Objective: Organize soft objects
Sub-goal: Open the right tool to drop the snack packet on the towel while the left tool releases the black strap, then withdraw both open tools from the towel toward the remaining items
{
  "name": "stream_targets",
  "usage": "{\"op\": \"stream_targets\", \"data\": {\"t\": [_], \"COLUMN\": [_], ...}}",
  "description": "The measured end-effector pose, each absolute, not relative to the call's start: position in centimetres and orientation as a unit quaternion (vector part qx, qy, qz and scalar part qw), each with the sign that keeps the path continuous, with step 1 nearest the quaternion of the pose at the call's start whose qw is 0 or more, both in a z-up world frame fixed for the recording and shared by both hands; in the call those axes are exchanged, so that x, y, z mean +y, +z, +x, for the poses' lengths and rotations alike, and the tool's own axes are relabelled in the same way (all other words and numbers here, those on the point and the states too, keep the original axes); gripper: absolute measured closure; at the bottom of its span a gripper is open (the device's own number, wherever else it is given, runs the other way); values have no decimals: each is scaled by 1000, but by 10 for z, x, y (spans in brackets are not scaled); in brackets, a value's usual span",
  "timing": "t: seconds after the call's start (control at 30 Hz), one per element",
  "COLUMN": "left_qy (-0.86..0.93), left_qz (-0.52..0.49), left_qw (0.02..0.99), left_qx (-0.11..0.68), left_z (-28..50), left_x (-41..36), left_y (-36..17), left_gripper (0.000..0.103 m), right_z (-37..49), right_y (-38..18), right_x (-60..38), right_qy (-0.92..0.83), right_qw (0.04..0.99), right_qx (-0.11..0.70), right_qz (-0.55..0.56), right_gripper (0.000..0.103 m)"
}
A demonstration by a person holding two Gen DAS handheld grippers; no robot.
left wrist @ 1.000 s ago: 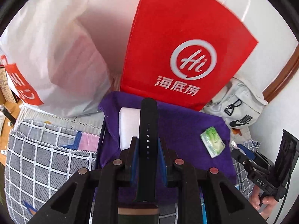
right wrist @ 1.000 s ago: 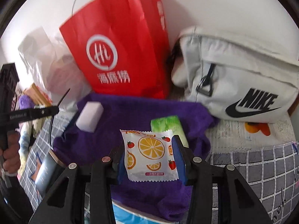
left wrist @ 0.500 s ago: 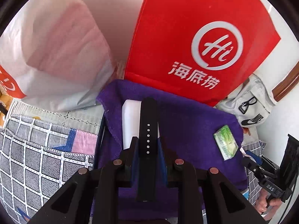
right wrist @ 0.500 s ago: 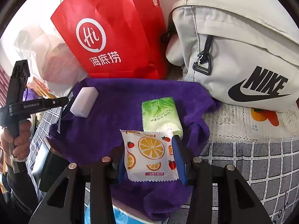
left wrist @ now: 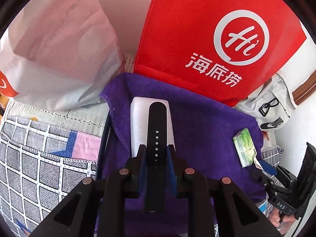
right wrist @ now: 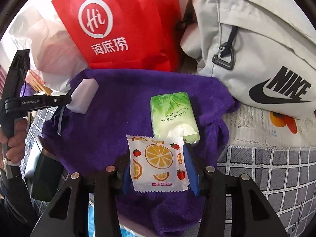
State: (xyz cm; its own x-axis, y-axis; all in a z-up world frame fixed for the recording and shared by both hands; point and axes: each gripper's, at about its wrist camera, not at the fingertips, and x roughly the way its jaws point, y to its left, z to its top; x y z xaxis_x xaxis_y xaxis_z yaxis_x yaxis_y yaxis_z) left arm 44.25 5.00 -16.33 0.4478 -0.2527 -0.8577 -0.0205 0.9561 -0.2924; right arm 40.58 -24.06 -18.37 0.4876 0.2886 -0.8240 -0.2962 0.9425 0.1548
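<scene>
One purple towel lies spread on the table, and three small things are at it: one white sponge block near its far left corner, one green tissue pack toward its right side, and one orange-print sachet held above its near edge. One black strap with a row of small holes makes a fourth.

Behind the towel stand one red paper bag, touching its far edge, one white plastic bag to the left and one pale grey Nike bag to the right. A grey checked cloth covers the table on either side of the towel.

The left gripper has its jaws closed narrowly on the black strap, which runs lengthwise between them and reaches out over the white sponge block; whether strap and block touch cannot be told. The right gripper has its jaws set wider, clamped on both side edges of the sachet, which faces up flat and overlaps the near end of the tissue pack in the right wrist view.

Both grippers point forward and slightly down over the towel. The person's left hand grips its handle at the towel's left edge; the right hand shows at the lower right of the left wrist view.
</scene>
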Motion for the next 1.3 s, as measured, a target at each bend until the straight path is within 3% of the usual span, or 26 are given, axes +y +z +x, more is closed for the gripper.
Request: {"op": "stream_targets", "data": {"t": [0.17, 0.3, 0.4, 0.53, 0.87, 1.3], "left_qy": [-68, -75, -74, -69, -52, -60], "left_qz": [-125, -122, -118, -113, -105, -122], "left_qw": [836, 835, 838, 850, 866, 859], "left_qx": [529, 531, 527, 510, 486, 494], "left_z": [442, 439, 432, 419, 352, 252], "left_x": [48, 42, 43, 45, 61, 73], "left_y": [-164, -160, -152, -137, -107, -113], "left_gripper": [83, 70, 68, 57, 57, 57], "right_z": [403, 399, 395, 387, 324, 200], "right_y": [-177, -168, -158, -141, -113, -137], "right_x": [-238, -239, -241, -243, -220, -196], "right_qy": [165, 165, 157, 147, 148, 208], "right_qw": [869, 877, 886, 899, 914, 881], "right_qx": [466, 452, 436, 412, 377, 424], "right_qz": [-11, -7, -4, 18, 8, 25], "right_gripper": [40, 32, 32, 32, 32, 35]}}
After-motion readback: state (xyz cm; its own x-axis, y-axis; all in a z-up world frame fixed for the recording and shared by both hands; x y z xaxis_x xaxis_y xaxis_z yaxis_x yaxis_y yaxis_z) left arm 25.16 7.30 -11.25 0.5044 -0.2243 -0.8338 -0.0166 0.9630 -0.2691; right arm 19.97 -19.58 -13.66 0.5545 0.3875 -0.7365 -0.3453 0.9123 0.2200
